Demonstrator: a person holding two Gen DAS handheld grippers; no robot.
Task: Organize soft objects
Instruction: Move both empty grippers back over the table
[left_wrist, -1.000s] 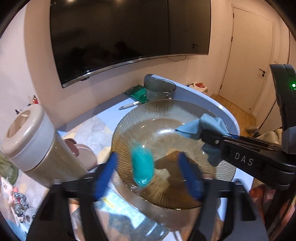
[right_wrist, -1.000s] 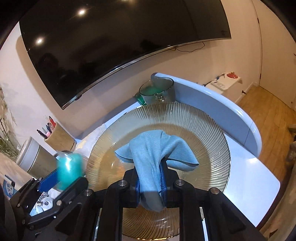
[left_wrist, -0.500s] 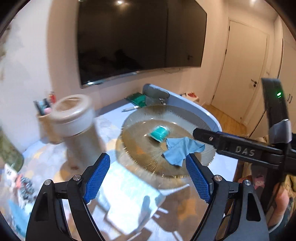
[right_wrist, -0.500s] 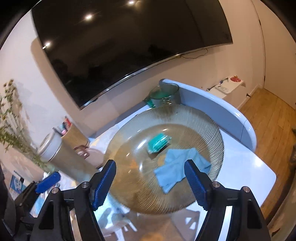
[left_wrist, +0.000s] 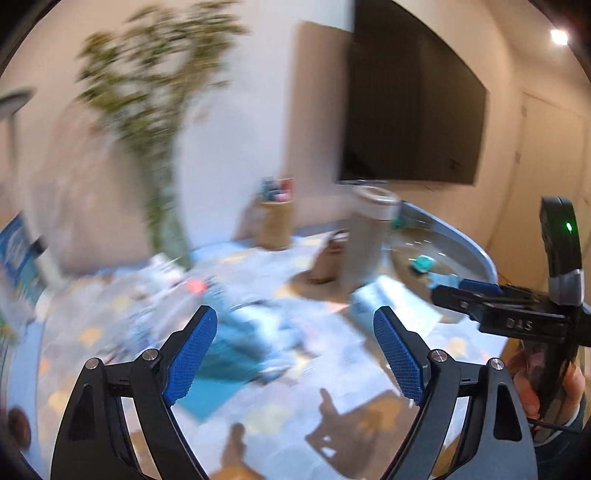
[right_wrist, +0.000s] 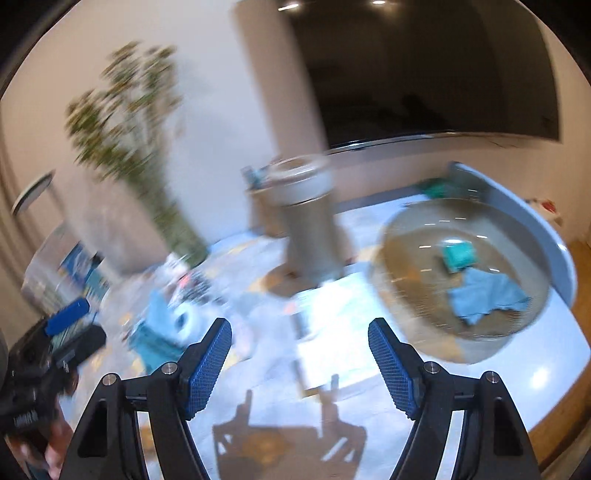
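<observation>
A ribbed glass bowl (right_wrist: 391, 229) stands at the table's right end. In it lie a light blue cloth (right_wrist: 484, 295) and a small teal soft block (right_wrist: 458, 254). The left wrist view shows the same bowl (left_wrist: 461, 247) far right, with the teal block (left_wrist: 423, 263) inside. My right gripper (right_wrist: 299, 328) is open and empty, left of the bowl. My left gripper (left_wrist: 295, 321) has jaws opening wider, nothing between them, above blurred blue and teal fabric (left_wrist: 236, 343). That fabric (right_wrist: 162, 325) shows at the lower left of the right wrist view.
A tall canister with a white lid (right_wrist: 310, 221) stands left of the bowl. Behind it is a pen holder (left_wrist: 275, 221), and a plant in a vase (left_wrist: 162, 147) at the back left. White papers (right_wrist: 332, 314) and small clutter cover the patterned tabletop.
The right gripper opened and let the blue cloth fall into the bowl beside the teal block. Both grippers swung left, away from the bowl, toward the cluttered middle of the table.
</observation>
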